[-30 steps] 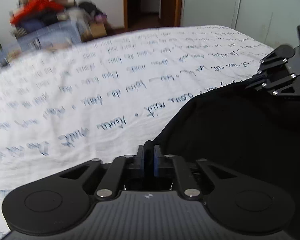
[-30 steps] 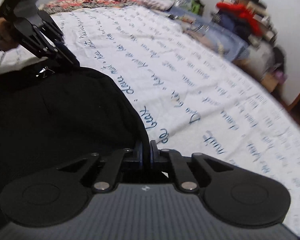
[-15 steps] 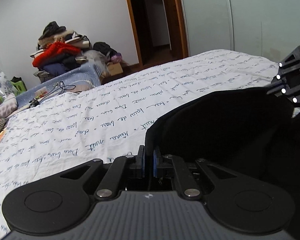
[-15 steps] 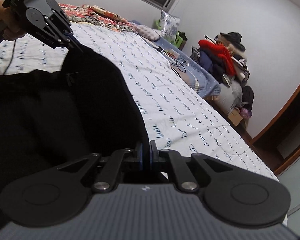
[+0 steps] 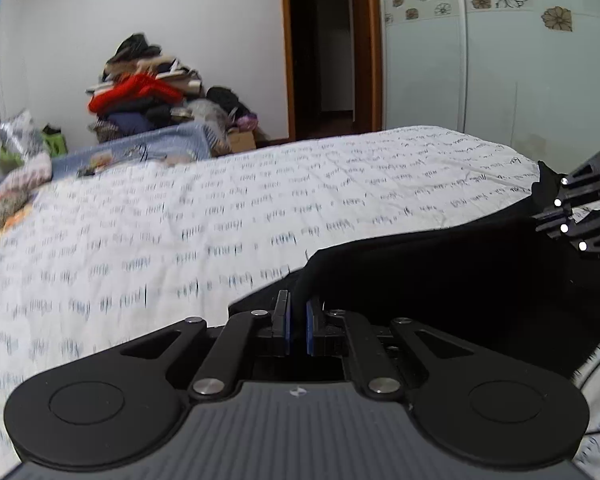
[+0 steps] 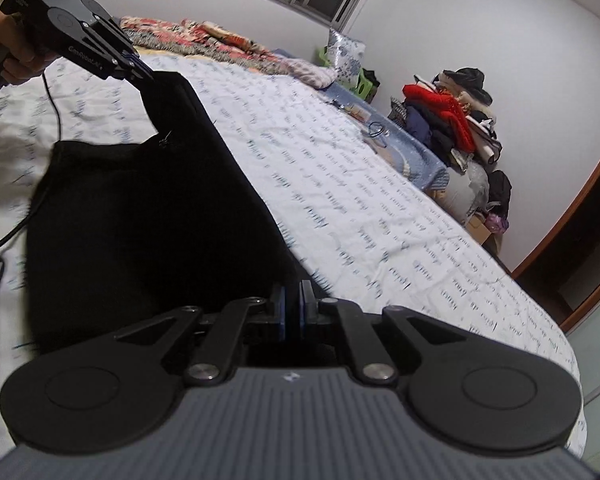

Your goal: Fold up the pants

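Note:
Black pants (image 5: 440, 280) hang stretched between my two grippers above the bed. My left gripper (image 5: 298, 320) is shut on one corner of the pants' edge. My right gripper (image 6: 293, 308) is shut on the other corner of the pants (image 6: 148, 216). The right gripper shows at the right edge of the left wrist view (image 5: 540, 200). The left gripper shows at the top left of the right wrist view (image 6: 150, 77), pinching the fabric's top corner. The cloth's lower part drapes down out of sight.
The bed has a white sheet (image 5: 180, 232) printed with blue handwriting. A pile of clothes (image 5: 148, 92) stands by the far wall, next to an open doorway (image 5: 324, 52). A wardrobe (image 5: 500, 60) stands at the right. A patterned blanket (image 6: 204, 40) lies at the bed's head.
Both grippers have lifted the pants off the sheet and tilted upward, so more of the room shows. The grippers have moved apart, pulling the held edge straighter. Both stay shut on the fabric.

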